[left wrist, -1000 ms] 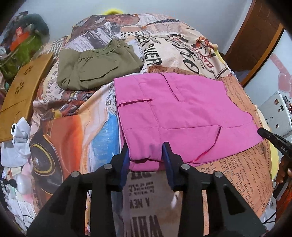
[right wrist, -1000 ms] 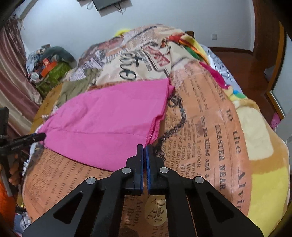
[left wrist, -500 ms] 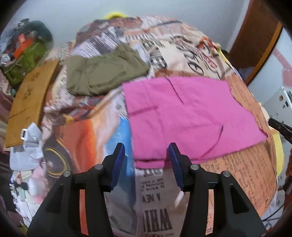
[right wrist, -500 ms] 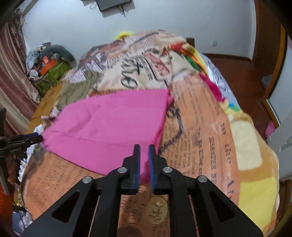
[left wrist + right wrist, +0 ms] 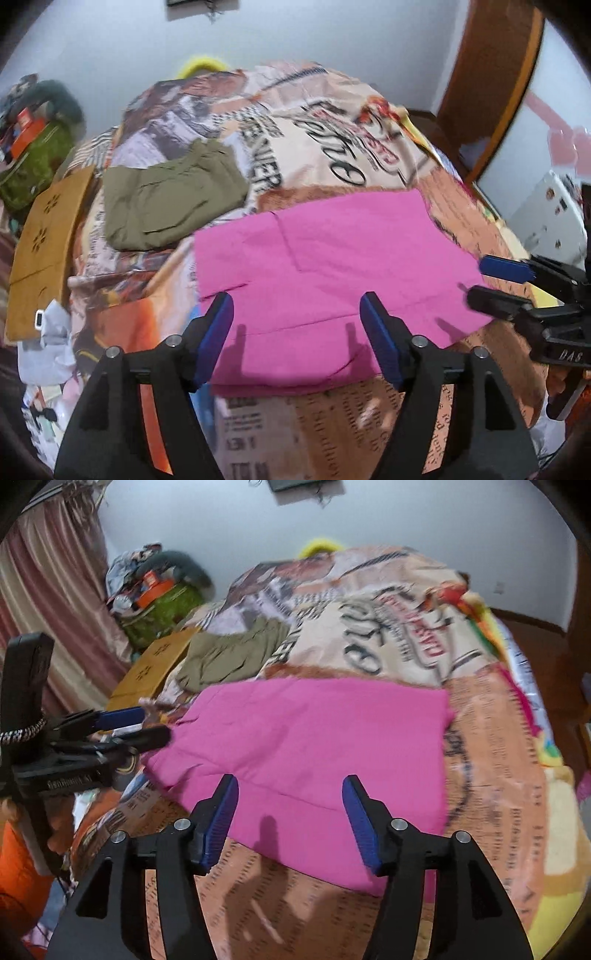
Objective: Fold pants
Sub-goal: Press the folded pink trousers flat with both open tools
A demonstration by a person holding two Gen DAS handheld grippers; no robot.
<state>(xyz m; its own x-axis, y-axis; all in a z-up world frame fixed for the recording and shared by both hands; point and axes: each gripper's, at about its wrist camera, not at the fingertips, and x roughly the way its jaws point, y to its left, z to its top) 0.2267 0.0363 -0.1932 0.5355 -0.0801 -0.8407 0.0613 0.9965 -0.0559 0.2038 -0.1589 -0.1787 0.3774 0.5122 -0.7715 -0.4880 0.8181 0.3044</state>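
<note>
Folded pink pants (image 5: 332, 273) (image 5: 314, 753) lie flat on a printed bedspread (image 5: 332, 140). My left gripper (image 5: 297, 317) hovers above their near left edge, jaws opening, nothing between the blue pads. My right gripper (image 5: 290, 799) hangs over the near right part of the pants, jaws also opening and holding nothing. Each gripper shows in the other's view: the right gripper (image 5: 484, 278) at the pants' right edge, the left gripper (image 5: 151, 725) at their left corner.
Folded olive-green pants (image 5: 166, 203) (image 5: 236, 657) lie behind the pink ones to the left. A brown cardboard sheet (image 5: 40, 251) leans at the bed's left side, with a green bag (image 5: 162, 609) and clutter beyond. A white appliance (image 5: 546, 218) stands at the right.
Both grippers let go of the pink pants' near edge, opened wide and drew back and up. The pants now lie flat on the bed.
</note>
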